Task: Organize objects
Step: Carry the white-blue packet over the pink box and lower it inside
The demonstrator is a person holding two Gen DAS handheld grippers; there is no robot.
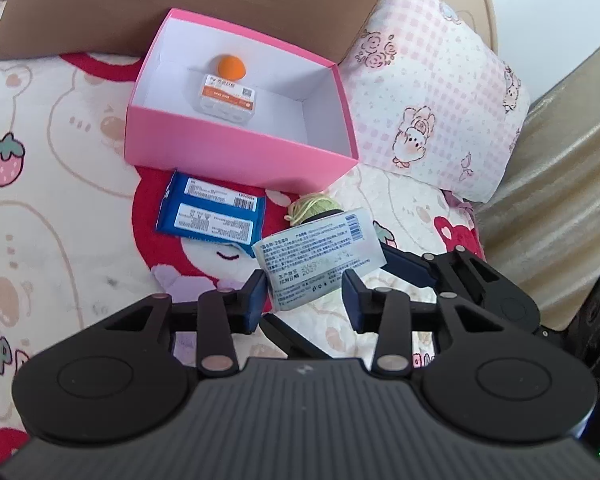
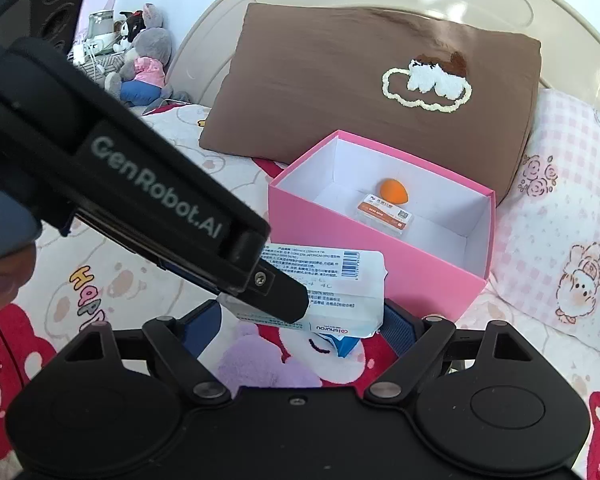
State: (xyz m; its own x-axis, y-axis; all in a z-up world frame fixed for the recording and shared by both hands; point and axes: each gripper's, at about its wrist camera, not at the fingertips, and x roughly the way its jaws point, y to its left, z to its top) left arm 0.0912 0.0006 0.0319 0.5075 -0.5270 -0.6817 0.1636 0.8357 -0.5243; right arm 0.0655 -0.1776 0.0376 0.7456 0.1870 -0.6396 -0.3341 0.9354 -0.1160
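Note:
A white tissue pack [image 1: 320,258] with a printed label is held above the bedspread. My left gripper [image 1: 306,300] is open, with the pack's near end between its blue pads. My right gripper [image 2: 304,320] has its pads at the pack's two sides [image 2: 324,288] and appears shut on it. An open pink box [image 1: 240,96] holds an orange ball [image 1: 231,67] and a small white case [image 1: 228,98]; the box also shows in the right wrist view [image 2: 380,248]. A blue snack pack [image 1: 212,212] lies in front of the box.
A green yarn ball [image 1: 312,206] lies behind the tissue pack. A brown cushion [image 2: 372,84] leans behind the box. A pink checked pillow [image 1: 440,92] lies to the right. Plush toys [image 2: 144,56] sit at the far left. The left gripper's body [image 2: 132,192] crosses the right wrist view.

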